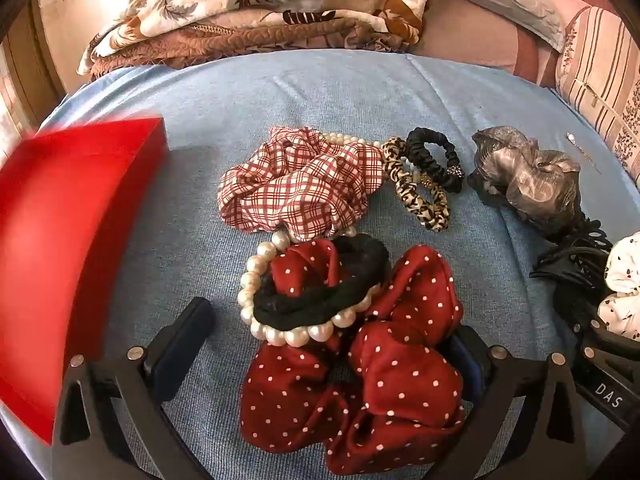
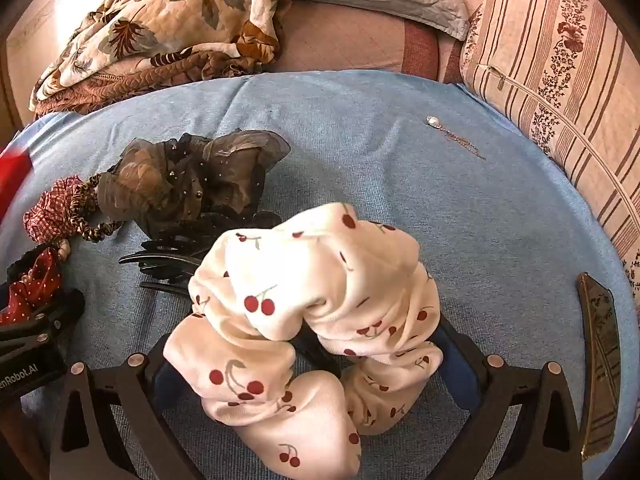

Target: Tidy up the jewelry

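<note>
A dark red polka-dot scrunchie (image 1: 360,392) lies on the blue cloth (image 1: 280,96) between the wide-spread fingers of the left gripper (image 1: 324,360), a pearl bracelet (image 1: 280,320) and black hair tie (image 1: 320,296) resting on it. The right gripper (image 2: 304,360) (equally spread) straddles a white cherry-print scrunchie (image 2: 304,312); whether the pads touch it is unclear. Left of the pile sits a red box (image 1: 68,240).
</note>
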{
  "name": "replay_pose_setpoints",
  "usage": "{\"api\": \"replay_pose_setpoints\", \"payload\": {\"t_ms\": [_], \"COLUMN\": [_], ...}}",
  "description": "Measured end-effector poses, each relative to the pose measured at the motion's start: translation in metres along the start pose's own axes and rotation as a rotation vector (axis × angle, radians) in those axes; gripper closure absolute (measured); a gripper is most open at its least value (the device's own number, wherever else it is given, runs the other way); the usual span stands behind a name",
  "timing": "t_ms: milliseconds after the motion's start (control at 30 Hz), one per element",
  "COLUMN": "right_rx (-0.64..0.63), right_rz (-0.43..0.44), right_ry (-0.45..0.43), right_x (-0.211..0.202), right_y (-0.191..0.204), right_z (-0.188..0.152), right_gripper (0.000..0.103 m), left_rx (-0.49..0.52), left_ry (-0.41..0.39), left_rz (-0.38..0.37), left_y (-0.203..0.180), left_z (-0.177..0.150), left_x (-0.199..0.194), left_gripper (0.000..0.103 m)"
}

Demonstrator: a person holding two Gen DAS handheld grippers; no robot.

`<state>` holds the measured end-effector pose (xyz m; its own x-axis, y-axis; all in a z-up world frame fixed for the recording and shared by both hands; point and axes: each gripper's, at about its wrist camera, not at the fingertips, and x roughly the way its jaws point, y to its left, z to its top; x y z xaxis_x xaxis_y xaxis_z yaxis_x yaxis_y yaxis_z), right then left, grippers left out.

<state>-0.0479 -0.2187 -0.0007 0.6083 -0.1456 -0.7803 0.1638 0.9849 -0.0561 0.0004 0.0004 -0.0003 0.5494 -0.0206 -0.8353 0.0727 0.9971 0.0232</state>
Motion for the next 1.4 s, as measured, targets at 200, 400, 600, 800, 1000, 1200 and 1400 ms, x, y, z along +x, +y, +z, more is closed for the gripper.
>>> {"api": "replay_pose_setpoints", "payload": {"t_ms": [200,400,600,800,1000,1200,1400], "right_rx": [0.000,0.001,0.002,0.002,0.002,0.002,0.002], "right_rz": [0.000,0.001,-0.001,-0.001,-0.001,-0.001,-0.001], "right_ry": [-0.002,-0.001,0.001,0.001,0.002,0.001,0.001], "right_x": [-0.0001,-0.0011,-0.0011,-0.0011,-0.0014,-0.0014,-0.0015], "right_y": [0.0002,0.0019,0.0022,0.0018,0.0014,0.0015,0.0016], "right_z": [0.0003,0.0011,0.0014,0.0008,0.0004,0.0004,0.0006], "right_gripper": [0.000,0.000,0.000,0.000,0.000,0.000,0.000], "left_rx": [0.014,0.016,0.015,0.015,0.015,0.015,0.015], "left_ry": [-0.010,-0.011,-0.011,-0.011,-0.012,-0.012,-0.011], "left_rz": [0.023,0.022,0.021,0.021,0.020,0.020,0.020], "left_y": [-0.0062,-0.0050,-0.0047,-0.0045,-0.0046,-0.0045,-0.0047], "left_z": [-0.0003,-0.0004,-0.0003,-0.0004,-0.0004,-0.0004,-0.0004], "left_x": [-0.0005,-0.0016,-0.0020,-0.0021,-0.0021,-0.0022,-0.0023], "left_gripper": [0.000,0.000,0.000,0.000,0.000,0.000,0.000]}}
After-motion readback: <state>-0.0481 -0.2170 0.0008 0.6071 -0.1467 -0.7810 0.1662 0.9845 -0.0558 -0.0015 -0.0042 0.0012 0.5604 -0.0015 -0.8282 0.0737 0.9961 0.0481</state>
